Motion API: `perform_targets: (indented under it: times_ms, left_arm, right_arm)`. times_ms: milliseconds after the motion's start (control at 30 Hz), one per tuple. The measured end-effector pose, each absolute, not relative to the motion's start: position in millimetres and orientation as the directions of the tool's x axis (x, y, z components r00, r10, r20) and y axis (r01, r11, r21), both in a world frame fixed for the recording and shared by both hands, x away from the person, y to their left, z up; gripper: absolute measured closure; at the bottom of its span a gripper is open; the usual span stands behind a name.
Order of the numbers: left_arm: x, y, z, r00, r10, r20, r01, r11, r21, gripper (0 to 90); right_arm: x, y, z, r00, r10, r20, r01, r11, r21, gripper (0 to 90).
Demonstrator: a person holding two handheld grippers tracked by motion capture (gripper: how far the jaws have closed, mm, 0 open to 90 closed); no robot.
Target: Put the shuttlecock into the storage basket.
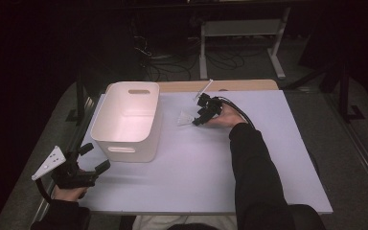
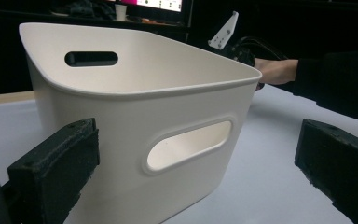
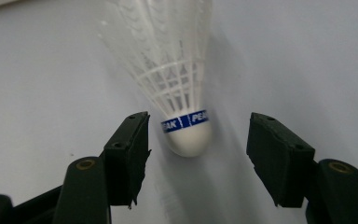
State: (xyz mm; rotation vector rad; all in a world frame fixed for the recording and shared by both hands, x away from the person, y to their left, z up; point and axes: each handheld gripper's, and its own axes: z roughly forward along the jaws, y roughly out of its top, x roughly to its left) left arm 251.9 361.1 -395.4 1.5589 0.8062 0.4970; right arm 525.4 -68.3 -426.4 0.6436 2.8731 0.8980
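The room is dim, and light from above brightens only the table (image 1: pixel 268 158) and glares off the white bin (image 1: pixel 129 120). The shuttlecock (image 3: pixel 182 93) feathers blur; the surroundings sink into black.

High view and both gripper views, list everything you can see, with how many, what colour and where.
shuttlecock: one, white with a blue band at its cork, lying on the table between the right gripper's jaws, which are not touching it
bin: one, white, with handle slots, empty, on the left part of the table
table: one, pale top with a wooden strip at its far edge
desk frame: one, white, on the floor beyond the table
cables: several, dark, on the floor beyond the table
left gripper: one, black, open, at the table's near left corner, aimed at the bin
right gripper: one, black, open around the shuttlecock's cork
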Motion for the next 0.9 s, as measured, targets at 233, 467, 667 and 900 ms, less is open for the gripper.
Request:
perform_targets:
  times_ms: [233, 467, 667, 900]
  left_arm:
    - [252.0, 361.2, -395.6, 0.662, 0.737, -0.138, 0.211, -0.006, 0.978, 0.0]
    - [251.7, 361.5, -395.5, 0.659, 0.739, -0.139, 0.212, -0.004, 0.977, 0.0]
    - [251.4, 361.6, -395.4, 0.660, 0.739, -0.138, 0.210, -0.006, 0.978, 0.0]
    - [251.4, 361.8, -395.4, 0.661, 0.738, -0.137, 0.209, -0.005, 0.978, 0.0]
  right_arm:
    - [525.5, -65.0, -431.7, -0.928, 0.369, 0.046, 0.330, 0.760, 0.560, 42.5]
    - [524.8, -62.9, -431.5, -0.934, 0.356, 0.023, 0.307, 0.767, 0.563, 57.3]
    - [524.0, -60.4, -431.7, -0.939, 0.342, 0.016, 0.289, 0.766, 0.574, 63.6]
    - [522.3, -58.4, -430.8, -0.941, 0.338, 0.004, 0.280, 0.773, 0.569, 64.2]
